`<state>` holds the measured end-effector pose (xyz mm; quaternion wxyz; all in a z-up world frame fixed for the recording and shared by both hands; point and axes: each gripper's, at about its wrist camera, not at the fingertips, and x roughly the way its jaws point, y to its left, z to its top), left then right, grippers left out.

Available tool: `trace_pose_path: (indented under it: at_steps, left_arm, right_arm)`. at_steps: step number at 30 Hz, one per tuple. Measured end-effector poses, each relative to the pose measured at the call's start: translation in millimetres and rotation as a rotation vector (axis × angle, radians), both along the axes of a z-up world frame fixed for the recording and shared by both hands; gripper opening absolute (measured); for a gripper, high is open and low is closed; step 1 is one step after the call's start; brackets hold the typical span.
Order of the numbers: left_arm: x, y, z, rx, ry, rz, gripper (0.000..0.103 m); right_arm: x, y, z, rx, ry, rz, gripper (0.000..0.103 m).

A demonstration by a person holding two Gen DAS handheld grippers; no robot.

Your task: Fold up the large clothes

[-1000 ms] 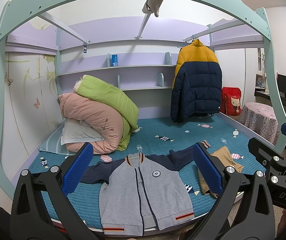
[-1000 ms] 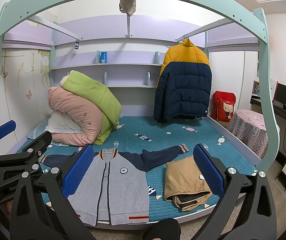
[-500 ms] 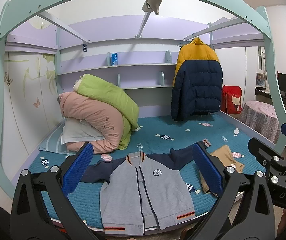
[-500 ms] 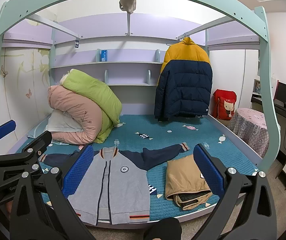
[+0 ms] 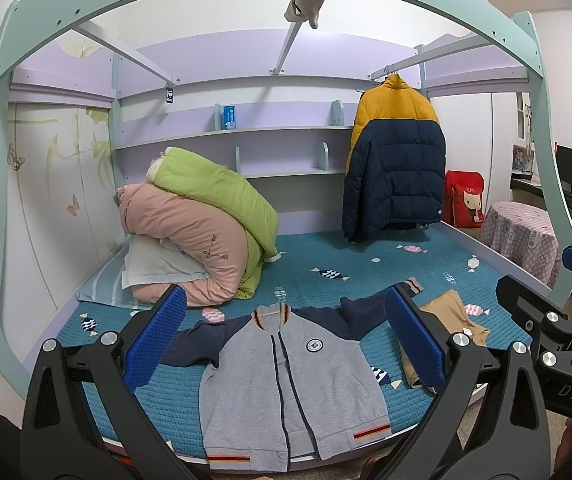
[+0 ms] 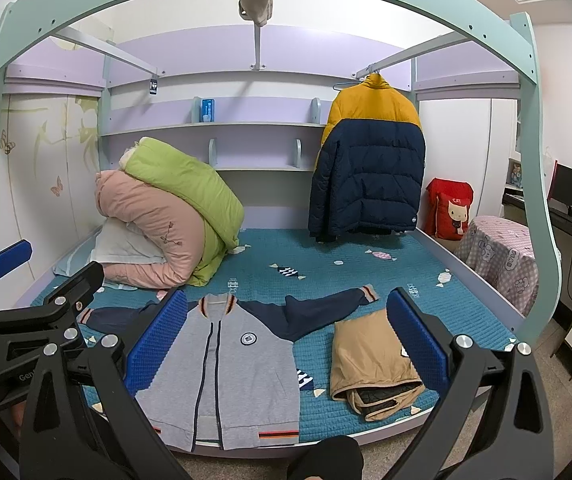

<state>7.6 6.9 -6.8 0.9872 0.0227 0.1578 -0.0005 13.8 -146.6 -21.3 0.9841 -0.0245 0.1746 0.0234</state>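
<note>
a: where's the jacket [image 5: 292, 376] sitting?

b: flat on the teal bed cover [image 5: 326, 252], front side up, at the near edge of the bed. from the left wrist camera it's at about 6 o'clock, hem toward us, collar toward 12. grey body, navy sleeves spread out toward 9 and 2 o'clock

a: and the left gripper [image 5: 284, 344]?

b: spread wide, nothing between its blue pads [image 5: 154, 340]. it hangs in front of the bed, apart from the jacket

a: right gripper [image 6: 286, 338]?

b: same, fingers wide apart and empty, short of the bed. in its view the jacket [image 6: 228, 376] lies at about 7 o'clock

a: anything beside the jacket?

b: a folded tan garment [image 6: 370, 360] at 4 o'clock in the right view, near the right sleeve cuff; whether they touch i can't tell

a: rest of the bed?

b: rolled pink and green quilts [image 5: 202, 224] piled at 10 o'clock against the wall, a yellow and navy puffer coat [image 5: 394, 160] hanging from a rail at 1 o'clock, a red bag [image 5: 464, 200] further right, at 2 o'clock
</note>
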Motion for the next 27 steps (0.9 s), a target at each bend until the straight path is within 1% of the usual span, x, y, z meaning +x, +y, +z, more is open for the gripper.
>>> trace_pose_path:
  at_steps: [12, 13, 16, 19, 26, 27]
  left_arm:
    - [1, 0, 0, 0.001, 0.003, 0.0, 0.098]
    - [0, -1, -7, 0.001, 0.003, 0.0, 0.098]
    - [1, 0, -11, 0.003, 0.006, 0.001, 0.098]
    - [7, 4, -26, 0.002, 0.009, 0.001, 0.098]
    - [15, 9, -39, 0.003, 0.02, 0.0, 0.098]
    - [16, 9, -40, 0.003, 0.022, 0.0, 0.098]
  right_arm:
    - [1, -1, -2, 0.001, 0.004, 0.0, 0.096]
    - [0, -1, -2, 0.001, 0.004, 0.001, 0.096]
    - [8, -5, -10, 0.001, 0.007, -0.001, 0.096]
    - [10, -5, -12, 0.002, 0.012, -0.001, 0.096]
    - [17, -2, -15, 0.002, 0.024, -0.003, 0.096]
    - [20, 0, -11, 0.003, 0.028, -0.003, 0.096]
